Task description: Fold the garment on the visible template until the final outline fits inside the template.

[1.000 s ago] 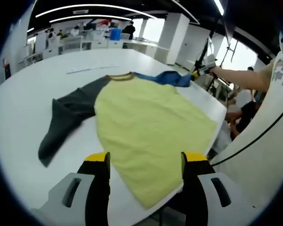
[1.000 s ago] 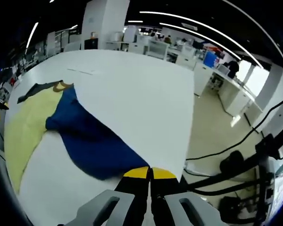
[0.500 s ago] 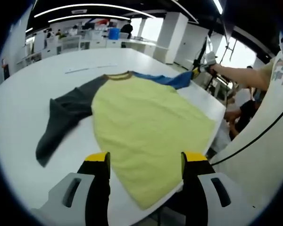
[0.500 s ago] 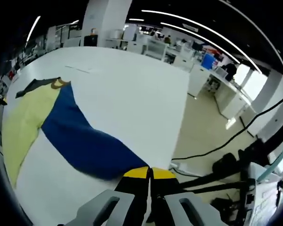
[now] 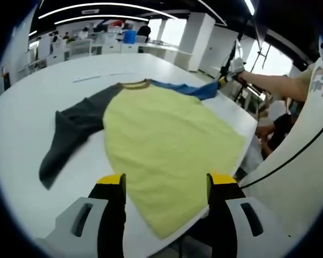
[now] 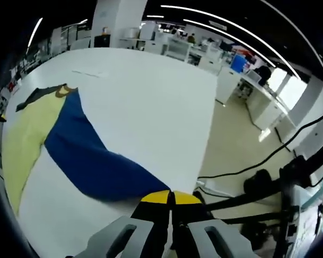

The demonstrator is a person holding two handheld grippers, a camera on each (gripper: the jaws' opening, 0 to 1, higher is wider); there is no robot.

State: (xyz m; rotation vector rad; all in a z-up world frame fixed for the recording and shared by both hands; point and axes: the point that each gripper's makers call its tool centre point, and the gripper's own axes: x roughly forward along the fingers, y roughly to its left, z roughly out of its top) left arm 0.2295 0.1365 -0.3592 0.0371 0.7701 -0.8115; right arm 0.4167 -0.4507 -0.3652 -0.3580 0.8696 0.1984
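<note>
A yellow T-shirt [image 5: 167, 145] with a dark grey sleeve [image 5: 70, 134] and a blue sleeve [image 5: 191, 89] lies spread on the white table [image 5: 27, 123]. My left gripper [image 5: 164, 183] hovers open over the shirt's hem, holding nothing. In the left gripper view my right gripper [image 5: 229, 72] is at the far right, held by a person's arm, at the blue sleeve's end. In the right gripper view the blue sleeve [image 6: 91, 158] stretches from the yellow body [image 6: 24, 134] to my right gripper [image 6: 171, 198], whose jaws are shut on its cuff near the table edge.
The table edge [image 5: 247, 134] runs along the right, with a person's body [image 5: 312, 134] and a black cable beyond it. A thin strip [image 5: 102, 77] lies on the far tabletop. Cables [image 6: 242, 193] and floor lie past the table's edge. Office desks [image 5: 97, 48] stand behind.
My right gripper has pulled the blue sleeve outward, stretching it straighter from the shirt body. The shirt has shifted slightly; the left gripper stays open over the hem.
</note>
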